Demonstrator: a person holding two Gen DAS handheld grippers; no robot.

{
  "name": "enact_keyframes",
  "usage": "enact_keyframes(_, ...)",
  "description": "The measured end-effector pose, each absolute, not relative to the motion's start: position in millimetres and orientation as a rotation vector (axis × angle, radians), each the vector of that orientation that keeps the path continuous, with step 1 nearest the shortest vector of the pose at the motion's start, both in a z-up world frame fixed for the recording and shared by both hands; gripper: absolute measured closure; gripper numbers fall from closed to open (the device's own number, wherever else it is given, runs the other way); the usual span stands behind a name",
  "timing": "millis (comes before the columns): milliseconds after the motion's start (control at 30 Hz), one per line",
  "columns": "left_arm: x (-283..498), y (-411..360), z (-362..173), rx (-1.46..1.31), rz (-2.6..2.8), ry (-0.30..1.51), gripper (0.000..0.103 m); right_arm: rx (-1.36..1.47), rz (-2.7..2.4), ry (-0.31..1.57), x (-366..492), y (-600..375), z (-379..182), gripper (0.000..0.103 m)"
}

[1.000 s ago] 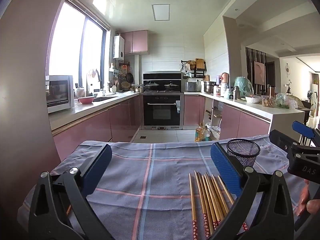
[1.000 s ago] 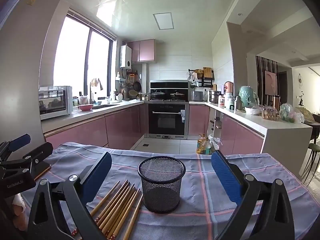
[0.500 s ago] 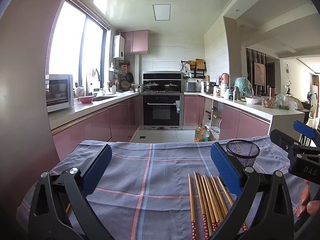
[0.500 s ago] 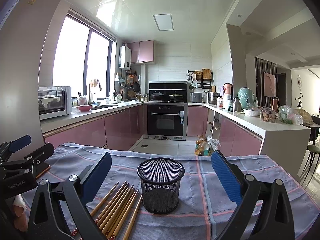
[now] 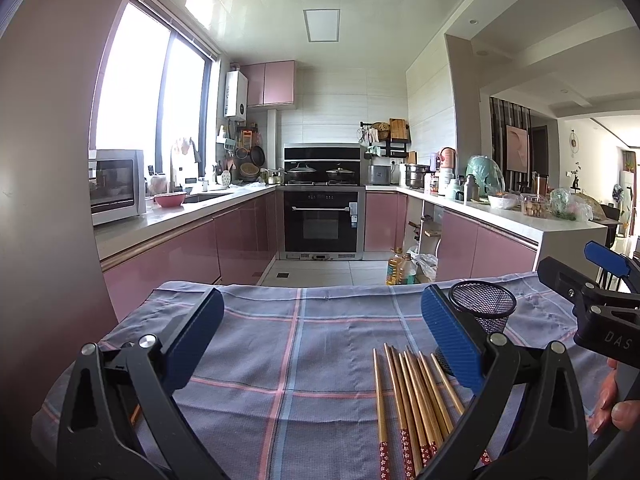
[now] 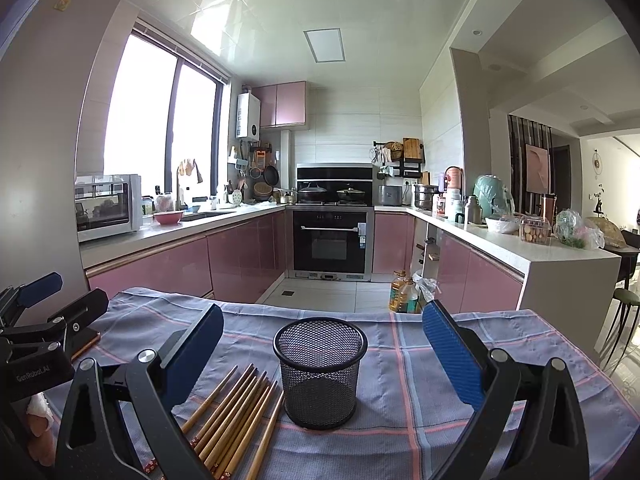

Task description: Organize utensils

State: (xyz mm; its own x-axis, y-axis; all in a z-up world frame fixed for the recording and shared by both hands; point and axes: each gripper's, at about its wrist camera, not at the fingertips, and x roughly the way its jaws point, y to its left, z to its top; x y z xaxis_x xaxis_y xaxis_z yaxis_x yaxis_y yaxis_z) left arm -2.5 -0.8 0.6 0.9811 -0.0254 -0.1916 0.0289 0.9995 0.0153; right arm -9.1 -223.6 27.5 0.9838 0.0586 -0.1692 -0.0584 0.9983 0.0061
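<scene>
Several wooden chopsticks (image 5: 416,404) with red patterned ends lie side by side on the plaid tablecloth (image 5: 288,344). They also show in the right wrist view (image 6: 236,412), just left of an upright, empty black mesh cup (image 6: 320,372). The cup shows in the left wrist view (image 5: 482,312) behind my left gripper's right finger. My left gripper (image 5: 320,336) is open and empty above the cloth, left of the chopsticks. My right gripper (image 6: 320,350) is open and empty, with the cup between its fingers' line of sight. Each gripper shows at the edge of the other's view.
The table's far edge (image 6: 360,314) drops to the kitchen floor. Oil bottles (image 6: 404,292) stand on the floor beyond it. Pink cabinets and an oven (image 6: 330,240) lie further back. A white counter (image 6: 560,256) stands at the right.
Both views have shifted very slightly. The chopsticks and cup have not moved, and both grippers stay open.
</scene>
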Motion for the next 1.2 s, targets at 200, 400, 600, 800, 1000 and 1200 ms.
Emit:
enact_keyframes(200,-2.5,-0.9,0.5,0.017,-0.027,0.192,0.006,0.003,0.059,0.171,-8.0,-223.3,27.8,0.007)
enact_keyframes(400,-2.7,-1.2,0.5,0.019,-0.027,0.192,0.006,0.003,0.058,0.172,-7.9,-223.3,28.2,0.007)
enact_keyframes(600,-2.5,-1.6,-0.3,0.017,-0.027,0.191,0.006,0.005,0.059,0.172,-8.1,-223.3,28.1,0.007)
enact_keyframes(800,-2.9,-1.2,-0.4,0.017,-0.027,0.191,0.006,0.008,0.061,0.175,-8.2,-222.6,27.3,0.007)
enact_keyframes(1000,-2.5,-1.5,-0.8,0.018,-0.027,0.191,0.006,0.009,0.061,0.175,-8.1,-222.7,27.3,0.007)
enact_keyframes(1200,-2.6,-1.1,-1.2,0.017,-0.027,0.191,0.006,0.01,0.063,0.18,-7.2,-223.0,25.9,0.007)
